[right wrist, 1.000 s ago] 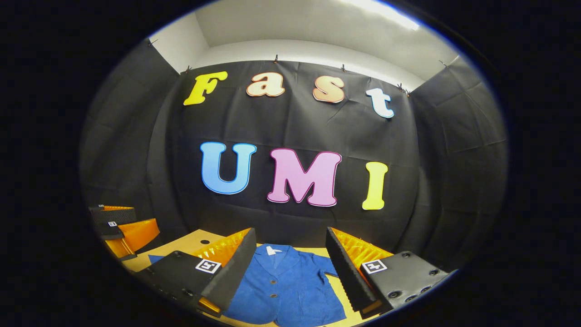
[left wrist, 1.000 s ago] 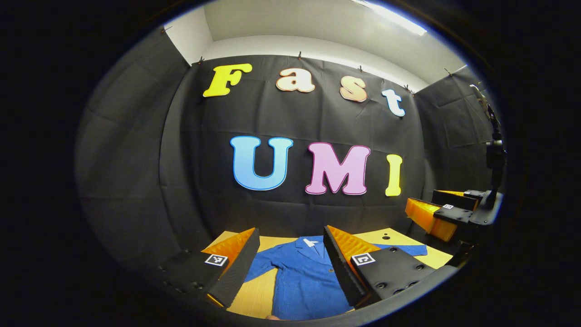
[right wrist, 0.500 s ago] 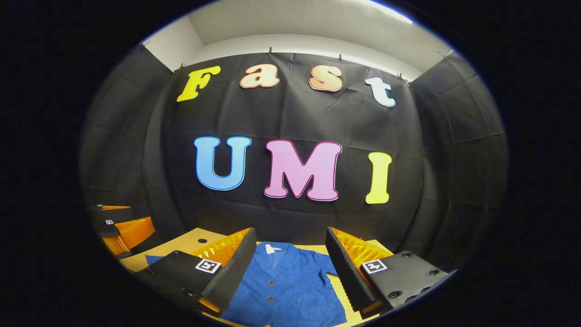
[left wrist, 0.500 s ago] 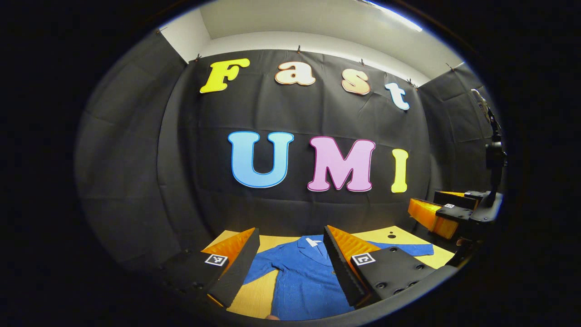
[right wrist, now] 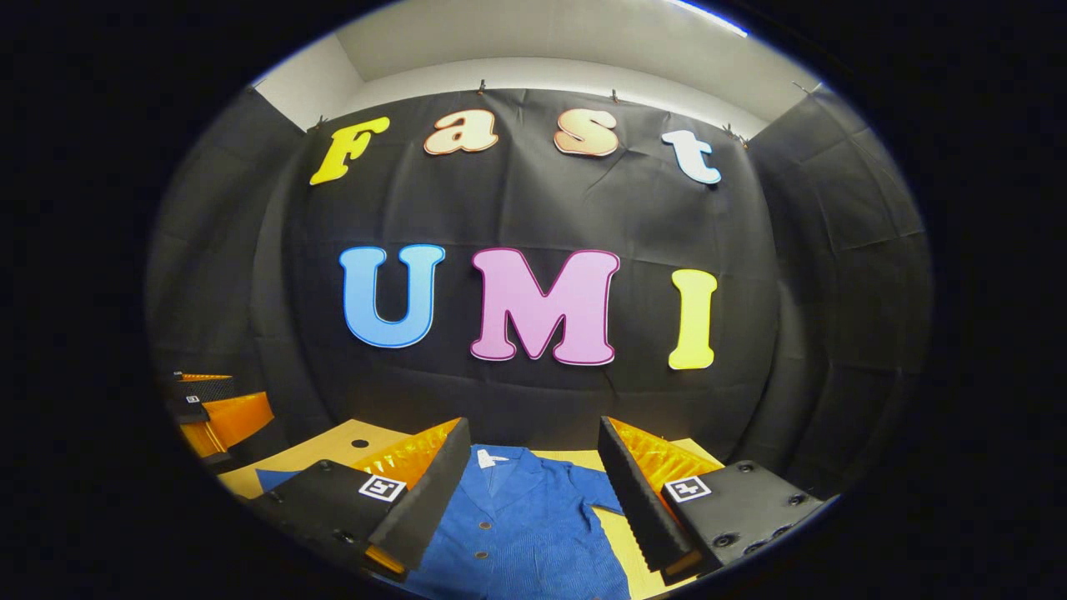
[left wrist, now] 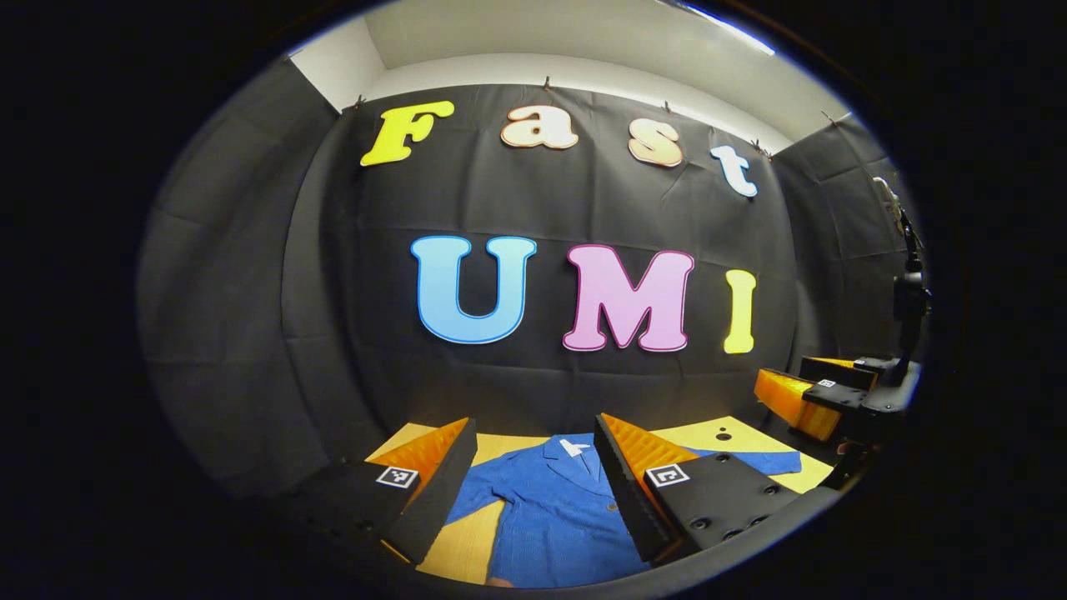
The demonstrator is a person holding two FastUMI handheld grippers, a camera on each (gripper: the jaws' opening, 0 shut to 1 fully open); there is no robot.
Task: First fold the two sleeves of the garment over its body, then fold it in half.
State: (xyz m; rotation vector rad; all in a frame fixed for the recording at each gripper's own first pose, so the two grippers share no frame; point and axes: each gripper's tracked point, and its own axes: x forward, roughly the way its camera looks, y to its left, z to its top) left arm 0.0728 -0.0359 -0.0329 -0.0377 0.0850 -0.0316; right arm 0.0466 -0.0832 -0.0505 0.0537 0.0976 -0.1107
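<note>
Left gripper view
Left gripper [left wrist: 533, 479]: fingers spread wide, holding nothing, up above the table [left wrist: 475, 546].
Shirt [left wrist: 554, 517]: blue, flat on the table, sleeves out to the sides.
Right gripper [left wrist: 821, 396]: off to the right, over the table's far corner.

Right gripper view
Right gripper [right wrist: 533, 487]: fingers spread wide, holding nothing.
Shirt [right wrist: 521, 529]: lies below, between the fingers, collar at the far end.
Left gripper [right wrist: 212, 412]: far left.

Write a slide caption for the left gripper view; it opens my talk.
Open left tongs poised above a blue shirt lying flat, sleeves unfolded, on a wooden table, right tongs alongside.
</note>
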